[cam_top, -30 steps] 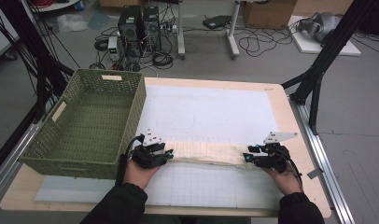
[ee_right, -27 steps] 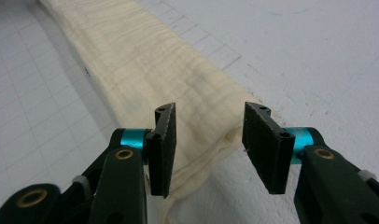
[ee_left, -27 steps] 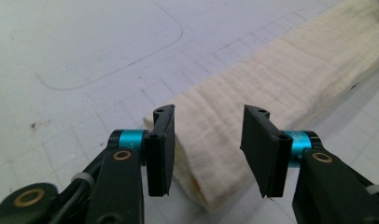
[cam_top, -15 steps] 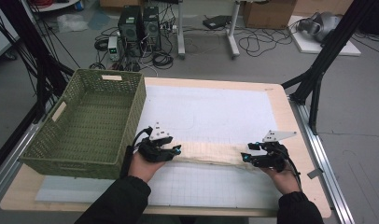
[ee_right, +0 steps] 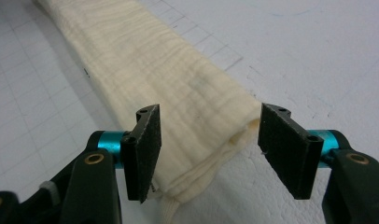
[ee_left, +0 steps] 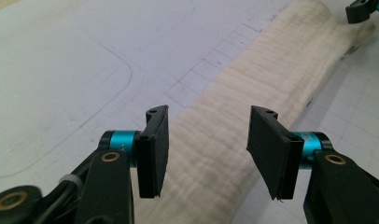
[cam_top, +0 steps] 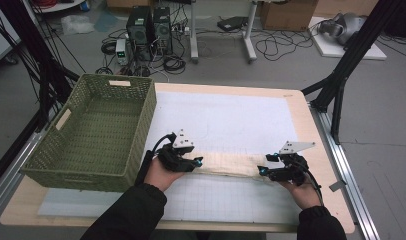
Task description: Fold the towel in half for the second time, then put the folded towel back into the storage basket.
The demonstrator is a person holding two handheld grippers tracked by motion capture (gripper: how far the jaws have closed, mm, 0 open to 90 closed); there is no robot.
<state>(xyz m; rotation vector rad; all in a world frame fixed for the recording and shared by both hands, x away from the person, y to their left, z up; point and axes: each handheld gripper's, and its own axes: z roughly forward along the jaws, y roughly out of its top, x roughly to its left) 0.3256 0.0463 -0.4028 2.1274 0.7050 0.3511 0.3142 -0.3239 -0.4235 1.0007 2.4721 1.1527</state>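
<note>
A long cream cloth (cam_top: pixel 227 165), folded into a narrow strip, lies flat on the white grid mat (cam_top: pixel 226 112). My left gripper (cam_top: pixel 196 162) hovers over the strip's left end. In the left gripper view the gripper (ee_left: pixel 210 113) has just been opening, and the cloth (ee_left: pixel 271 70) lies below and between the pads without touching them. My right gripper (cam_top: pixel 263 170) sits at the strip's right end. Its jaws (ee_right: pixel 211 112) have also just been opening, and the cloth's folded end (ee_right: pixel 145 51) lies between them, free of both pads.
A green woven basket (cam_top: pixel 143 125) stands on the left of the table, close to my left hand. The wooden table edge (cam_top: pixel 311 135) runs along the right. Black stand legs and cables are on the floor beyond the table.
My left hand has moved right, away from the basket, along the cloth and a little higher. The right hand has stayed where it was.
</note>
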